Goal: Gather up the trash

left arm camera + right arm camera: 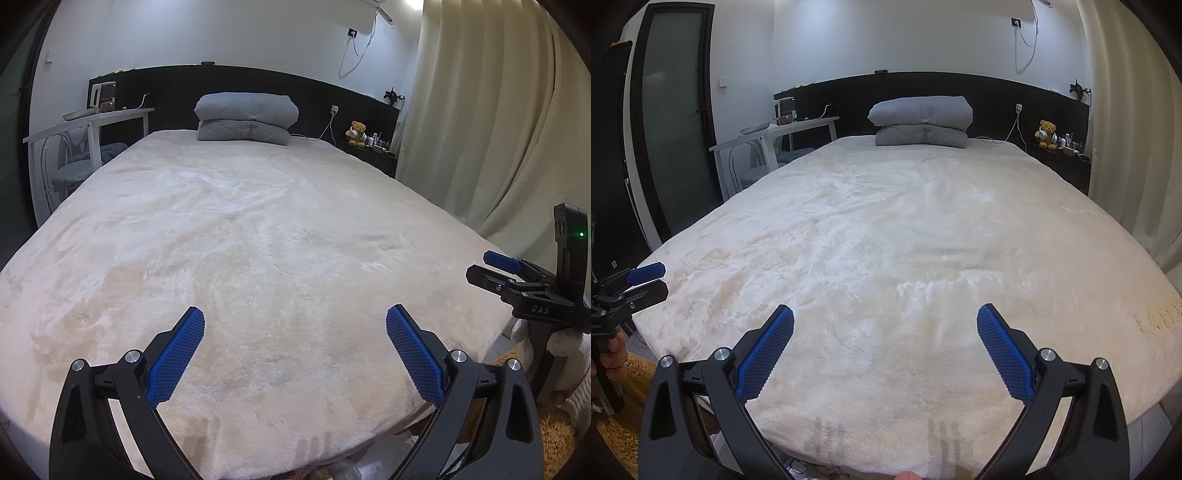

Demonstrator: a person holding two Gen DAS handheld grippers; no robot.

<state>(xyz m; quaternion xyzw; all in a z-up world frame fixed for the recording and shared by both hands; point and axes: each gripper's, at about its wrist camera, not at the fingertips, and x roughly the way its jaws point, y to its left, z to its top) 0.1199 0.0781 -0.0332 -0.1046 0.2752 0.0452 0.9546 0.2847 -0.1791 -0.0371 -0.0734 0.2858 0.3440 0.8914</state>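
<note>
My left gripper (pixel 295 321) is open and empty, held above the foot of a wide bed with a cream fleece cover (pixel 258 240). My right gripper (pixel 885 320) is also open and empty above the same cover (pixel 905 229). The right gripper also shows at the right edge of the left wrist view (pixel 491 269), and the left gripper at the left edge of the right wrist view (pixel 650 282). No trash lies on the cover. Some small items show on the floor under the bed's foot edge (pixel 332 470), too cut off to name.
A folded grey quilt (pixel 246 117) lies at the black headboard (pixel 221 85). A white desk (pixel 88 122) with a chair stands to the left, and a teddy bear (pixel 357 133) on a shelf to the right. Cream curtains (pixel 480 110) hang right. A dark door (pixel 676 122) is at left.
</note>
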